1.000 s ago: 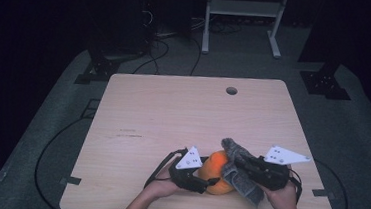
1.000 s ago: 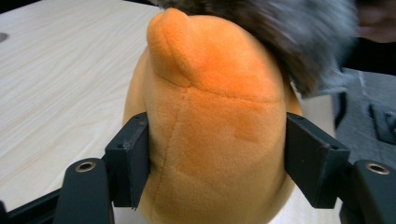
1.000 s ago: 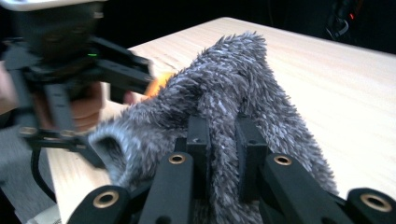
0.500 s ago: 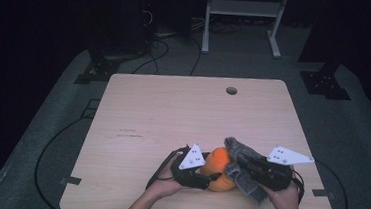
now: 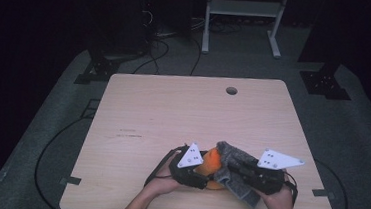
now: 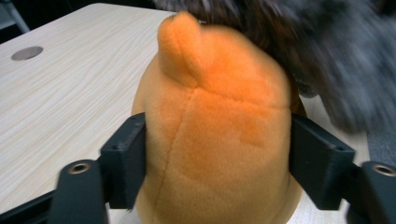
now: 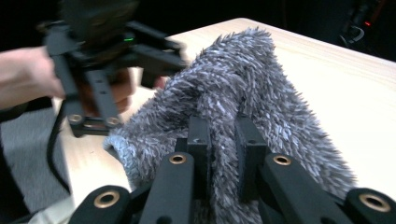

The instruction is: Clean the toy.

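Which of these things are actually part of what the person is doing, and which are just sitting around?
In use:
- orange plush toy, clamped between the left gripper fingers
- grey fuzzy cloth, pinched by the right gripper beside the toy
- table, where the work rests

Just lying about:
- white metal stand behind the table
- cables on the floor
- black floor bases

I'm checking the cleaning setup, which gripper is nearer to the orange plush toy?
Left. The left gripper clamps the orange plush toy between its jaws; the right gripper is beside it, shut on the grey fuzzy cloth.
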`<state>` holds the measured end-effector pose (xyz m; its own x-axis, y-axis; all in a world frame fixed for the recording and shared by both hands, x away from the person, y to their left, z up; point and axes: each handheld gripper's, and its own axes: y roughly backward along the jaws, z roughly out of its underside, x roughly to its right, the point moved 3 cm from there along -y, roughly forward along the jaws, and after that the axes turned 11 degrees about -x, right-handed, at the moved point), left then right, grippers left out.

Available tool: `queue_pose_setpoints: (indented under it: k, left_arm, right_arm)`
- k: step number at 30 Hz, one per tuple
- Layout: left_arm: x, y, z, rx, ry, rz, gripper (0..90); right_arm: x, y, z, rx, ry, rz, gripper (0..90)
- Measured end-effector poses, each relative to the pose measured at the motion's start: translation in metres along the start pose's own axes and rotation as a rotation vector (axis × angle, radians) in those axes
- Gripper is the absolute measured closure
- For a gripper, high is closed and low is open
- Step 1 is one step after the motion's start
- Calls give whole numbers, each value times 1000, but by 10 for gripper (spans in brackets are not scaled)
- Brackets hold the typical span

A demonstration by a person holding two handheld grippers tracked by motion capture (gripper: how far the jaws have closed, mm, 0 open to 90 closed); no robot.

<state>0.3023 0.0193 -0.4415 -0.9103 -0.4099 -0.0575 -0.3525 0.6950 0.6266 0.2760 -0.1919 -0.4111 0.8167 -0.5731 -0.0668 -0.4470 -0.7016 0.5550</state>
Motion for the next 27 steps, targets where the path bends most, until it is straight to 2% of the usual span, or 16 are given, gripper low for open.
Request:
queue_pose_setpoints:
  k: [2, 4, 6, 9, 13, 15, 16, 19, 21, 24, 27]
  left_arm:
    - [-2, 1, 3, 6, 16, 0, 292]
    - [-6, 2, 6, 13, 47, 11, 287]
    - [-8, 2, 7, 16, 69, 21, 268]
    - [-9, 1, 7, 22, 94, 17, 251]
    - [-7, 0, 8, 19, 85, 16, 252]
    - [-8, 1, 9, 15, 83, 25, 257]
    - [-8, 2, 10, 15, 79, 29, 268]
    - [-7, 1, 11, 11, 65, 32, 287]
    - [-7, 0, 10, 9, 58, 33, 295]
    - [-5, -1, 10, 14, 48, 40, 301]
    - [-3, -1, 10, 11, 38, 49, 295]
  right_arm:
    - [15, 1, 7, -3, -50, 25, 786]
    - [31, 0, 19, -22, -120, 42, 788]
    - [37, 0, 24, -32, -153, 48, 789]
    - [25, 1, 18, -26, -113, 41, 790]
    - [-8, -3, -1, -9, 3, 4, 790]
    - [-14, -5, -5, -4, 19, -13, 789]
    - [-13, -6, -5, -7, 21, -7, 790]
    - [1, -7, 3, -7, -23, -3, 789]
    - [17, -5, 12, -6, -82, 8, 789]
    - [32, 0, 21, -29, -143, 60, 789]
    - [33, 1, 23, -32, -146, 43, 789]
